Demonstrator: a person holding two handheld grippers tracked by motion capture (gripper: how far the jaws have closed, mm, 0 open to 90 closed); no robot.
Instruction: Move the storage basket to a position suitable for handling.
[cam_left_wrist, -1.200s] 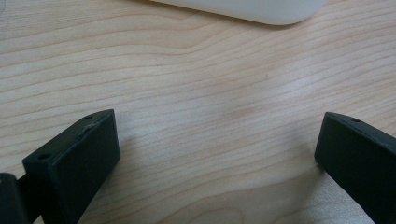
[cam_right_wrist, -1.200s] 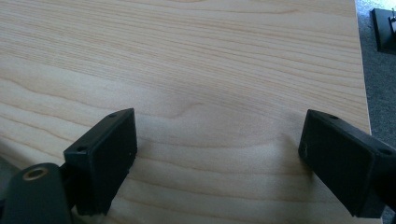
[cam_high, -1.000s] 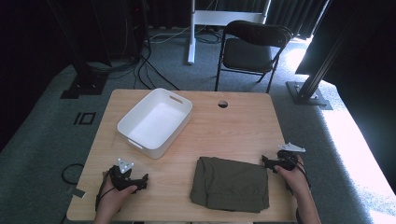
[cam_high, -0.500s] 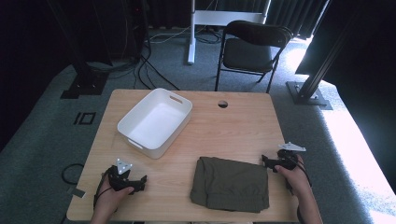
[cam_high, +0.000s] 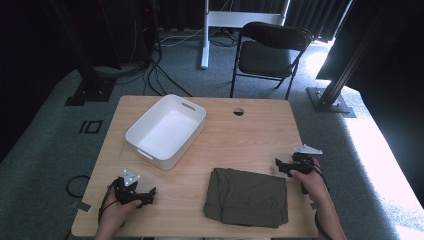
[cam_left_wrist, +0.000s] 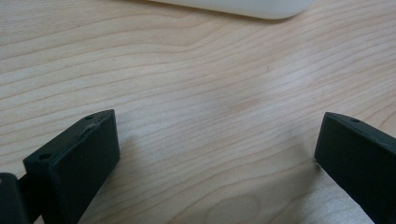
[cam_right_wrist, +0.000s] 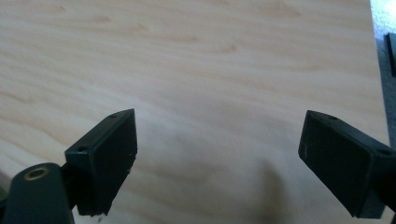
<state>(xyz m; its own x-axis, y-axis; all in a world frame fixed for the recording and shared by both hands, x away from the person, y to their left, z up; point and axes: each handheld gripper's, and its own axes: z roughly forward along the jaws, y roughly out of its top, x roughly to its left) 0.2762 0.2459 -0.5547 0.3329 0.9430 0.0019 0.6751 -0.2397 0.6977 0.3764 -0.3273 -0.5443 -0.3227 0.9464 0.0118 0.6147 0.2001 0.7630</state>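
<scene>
Where carpet spreads, wooden table (cam_high: 250, 130).

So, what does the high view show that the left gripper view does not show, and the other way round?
The high view alone gives the folded olive cloth, the right gripper beside it, the whole white bin, and the chair beyond the table. The left gripper view alone gives a close look between the left gripper jaws: they stand wide apart, with bare wood between them. Both share the wooden table, the left gripper, and the white bin, whose edge lies at the top of the left gripper view.
</scene>
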